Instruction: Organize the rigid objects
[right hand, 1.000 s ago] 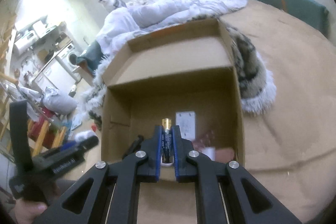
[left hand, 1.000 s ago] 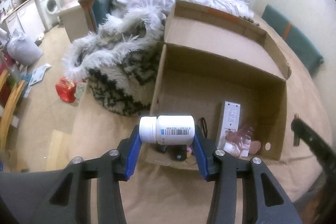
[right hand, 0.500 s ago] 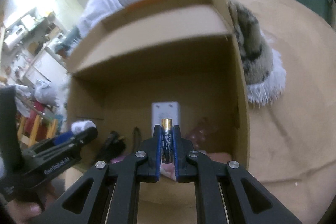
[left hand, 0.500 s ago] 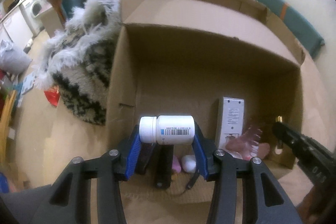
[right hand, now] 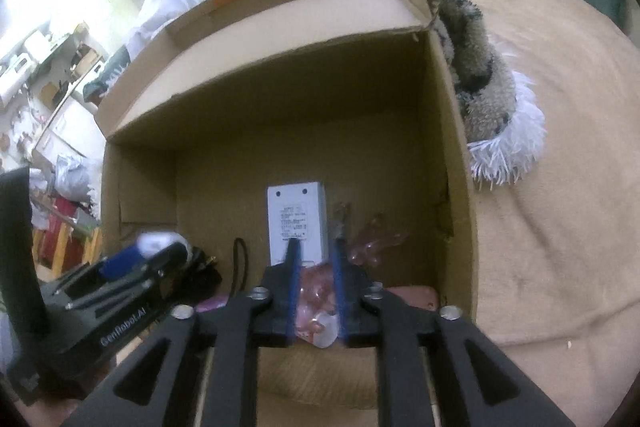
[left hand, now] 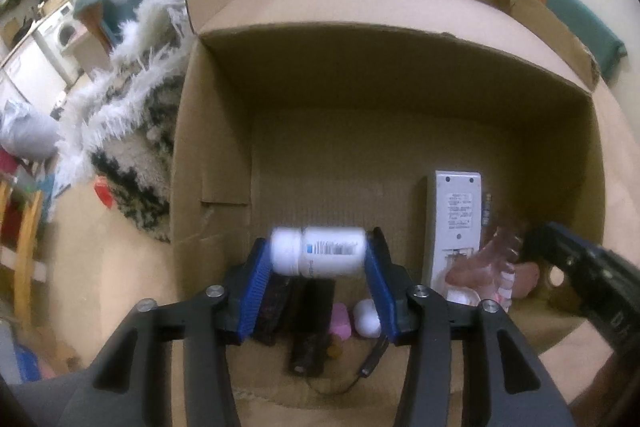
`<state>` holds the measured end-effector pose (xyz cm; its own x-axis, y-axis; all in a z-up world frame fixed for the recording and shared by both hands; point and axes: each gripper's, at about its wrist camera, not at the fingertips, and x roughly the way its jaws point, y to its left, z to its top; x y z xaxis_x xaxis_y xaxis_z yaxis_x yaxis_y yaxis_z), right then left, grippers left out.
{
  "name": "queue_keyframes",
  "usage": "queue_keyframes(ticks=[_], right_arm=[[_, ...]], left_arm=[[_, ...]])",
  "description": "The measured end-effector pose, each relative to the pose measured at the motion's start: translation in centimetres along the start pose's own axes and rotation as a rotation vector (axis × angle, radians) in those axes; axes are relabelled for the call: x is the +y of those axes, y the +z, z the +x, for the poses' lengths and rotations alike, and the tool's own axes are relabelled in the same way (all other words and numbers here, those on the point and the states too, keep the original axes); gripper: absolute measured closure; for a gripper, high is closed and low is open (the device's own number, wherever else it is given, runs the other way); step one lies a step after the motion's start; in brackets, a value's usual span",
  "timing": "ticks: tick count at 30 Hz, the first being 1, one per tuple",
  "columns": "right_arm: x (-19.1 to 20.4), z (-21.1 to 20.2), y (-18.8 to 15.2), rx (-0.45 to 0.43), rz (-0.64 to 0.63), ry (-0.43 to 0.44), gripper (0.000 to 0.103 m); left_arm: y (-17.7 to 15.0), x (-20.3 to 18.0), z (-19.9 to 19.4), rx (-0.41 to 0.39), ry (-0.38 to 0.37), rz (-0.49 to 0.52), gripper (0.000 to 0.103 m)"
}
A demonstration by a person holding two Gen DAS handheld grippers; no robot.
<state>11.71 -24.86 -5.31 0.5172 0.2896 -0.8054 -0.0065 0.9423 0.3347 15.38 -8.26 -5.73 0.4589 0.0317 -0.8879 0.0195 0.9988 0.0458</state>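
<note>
Both tongs over the open cardboard box (left hand: 216,131)

My left tongs (left hand: 320,267) have just been opening, and the white pill bottle (left hand: 318,255) lies crosswise between the blue pads, blurred; I cannot tell whether they still press it. My right tongs (right hand: 316,267) have just been opening too and stand released, with the battery (right hand: 341,223) blurred just past the tips. Deeper in the box lie a white remote (right hand: 296,223) and a clear pink bottle (left hand: 496,263).

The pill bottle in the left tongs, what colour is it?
White pill bottle, with a blue-marked barcode label; clearest in the left wrist view.
</note>
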Motion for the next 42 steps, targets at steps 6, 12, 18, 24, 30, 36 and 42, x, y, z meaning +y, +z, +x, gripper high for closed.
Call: queue_keyframes(ticks=[6,12,18,24,30,36,42], right_arm=[[0.2,-1.9,-0.1,-0.057,0.012,0.042,0.024],[1.2,-4.4,-0.6,-0.078,-0.028,0.035,0.000],[2.6,-8.1,-2.1,-0.147,-0.082,0.017,0.000],[3.8,-12.0,-3.5,-0.227,-0.132,-0.039,0.000],[4.8,-14.1,-5.3,-0.276,-0.138,-0.060,0.000],[5.4,-14.3,-7.5,-0.327,-0.198,-0.099,0.000],[4.8,-13.3,-8.6,-0.277,-0.184,-0.074,0.000]], left_arm=[[-0.1,0.1,-2.9,-0.058,-0.016,0.007,0.038],[-0.8,1.5,-6.7,-0.129,-0.024,0.024,0.037],[-2.4,3.5,-10.7,-0.183,-0.036,-0.004,0.037],[-5.1,6.2,-13.0,-0.209,-0.061,-0.043,0.037],[-8.1,7.3,-14.2,-0.228,-0.083,-0.072,0.035],[-9.8,7.8,-14.0,-0.217,-0.096,-0.113,0.033],[-10.4,7.7,-13.5,-0.245,-0.062,-0.122,0.001]])
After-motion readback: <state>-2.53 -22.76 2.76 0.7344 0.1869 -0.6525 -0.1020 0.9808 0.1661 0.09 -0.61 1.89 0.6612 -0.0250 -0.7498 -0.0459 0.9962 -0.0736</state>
